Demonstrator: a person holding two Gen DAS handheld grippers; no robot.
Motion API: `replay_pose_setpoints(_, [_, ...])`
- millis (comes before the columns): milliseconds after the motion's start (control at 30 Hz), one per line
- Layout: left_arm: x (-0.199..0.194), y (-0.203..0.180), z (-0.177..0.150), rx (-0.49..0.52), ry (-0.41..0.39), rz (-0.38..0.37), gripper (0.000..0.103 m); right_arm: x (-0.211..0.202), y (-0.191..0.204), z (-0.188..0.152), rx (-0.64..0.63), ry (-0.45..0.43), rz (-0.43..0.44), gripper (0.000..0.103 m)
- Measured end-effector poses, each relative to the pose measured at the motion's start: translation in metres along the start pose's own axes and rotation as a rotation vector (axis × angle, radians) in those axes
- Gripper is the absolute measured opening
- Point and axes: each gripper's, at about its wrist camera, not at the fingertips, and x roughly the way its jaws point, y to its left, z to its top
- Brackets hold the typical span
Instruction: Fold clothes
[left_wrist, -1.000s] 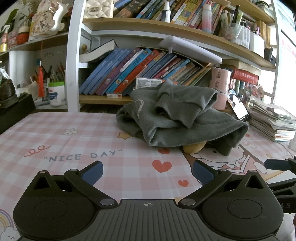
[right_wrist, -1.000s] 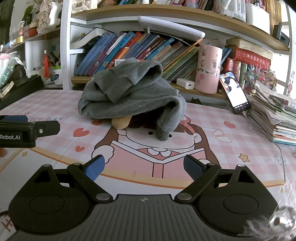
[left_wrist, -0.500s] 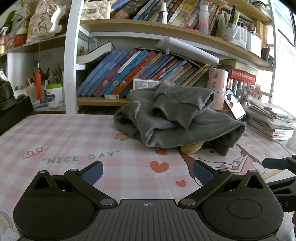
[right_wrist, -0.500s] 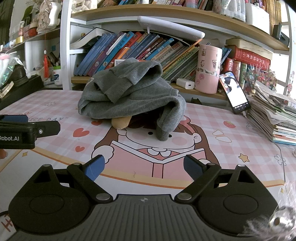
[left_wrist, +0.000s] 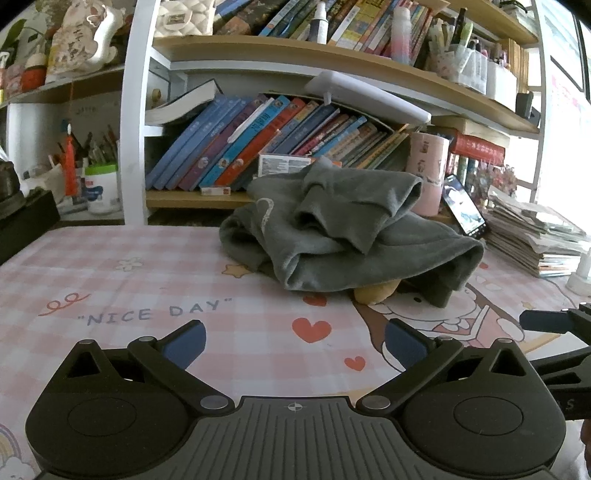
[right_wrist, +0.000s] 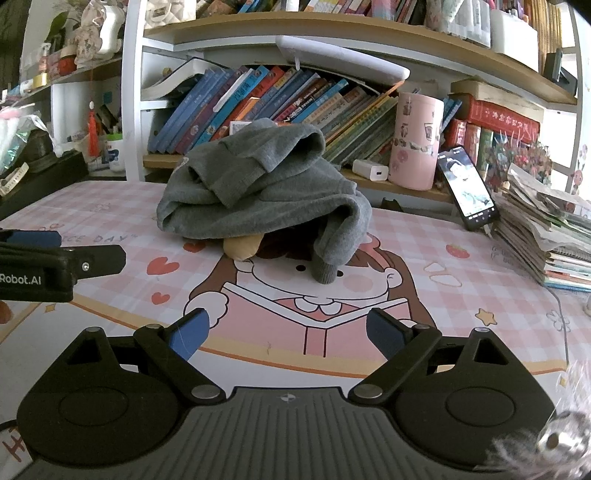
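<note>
Grey and crumpled, the sweatshirt (left_wrist: 343, 229) sits heaped mid-table on the pink mat (left_wrist: 110, 280), unfolded, with the left gripper (left_wrist: 293, 341) and right gripper (right_wrist: 286, 332) both wide-jawed, empty, short of it; spreading flat looks next.

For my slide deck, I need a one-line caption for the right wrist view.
Open right gripper faces a crumpled grey sweatshirt on the cartoon tablecloth.

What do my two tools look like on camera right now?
Both the left tool and right tool are matte black plastic with hinged linkage arms, silver pivot pins, round side housings, a ribbed grey centre plate and blue fingertip pads. White "Robot.AI" lettering marks the left one.
</note>
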Motion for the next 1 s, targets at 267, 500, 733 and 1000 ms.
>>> replay_pose_setpoints(267, [0.001, 0.0, 0.0, 0.002, 0.001, -0.004, 0.103, -0.002, 0.003, 0.0, -0.017, -0.012, -0.006, 0.092])
replay_pose_setpoints(500, [0.001, -0.001, 0.0, 0.007, 0.001, -0.033, 0.103, -0.003, 0.002, 0.0, -0.008, -0.02, -0.02, 0.092])
replay_pose_setpoints(733, [0.0, -0.002, 0.0, 0.015, -0.002, -0.065, 0.103, -0.015, 0.003, -0.002, -0.018, -0.096, -0.008, 0.089])
replay_pose_setpoints(1000, [0.001, 0.0, 0.001, -0.002, 0.002, -0.076, 0.103, 0.004, -0.002, 0.017, -0.034, -0.129, 0.045, 0.072])
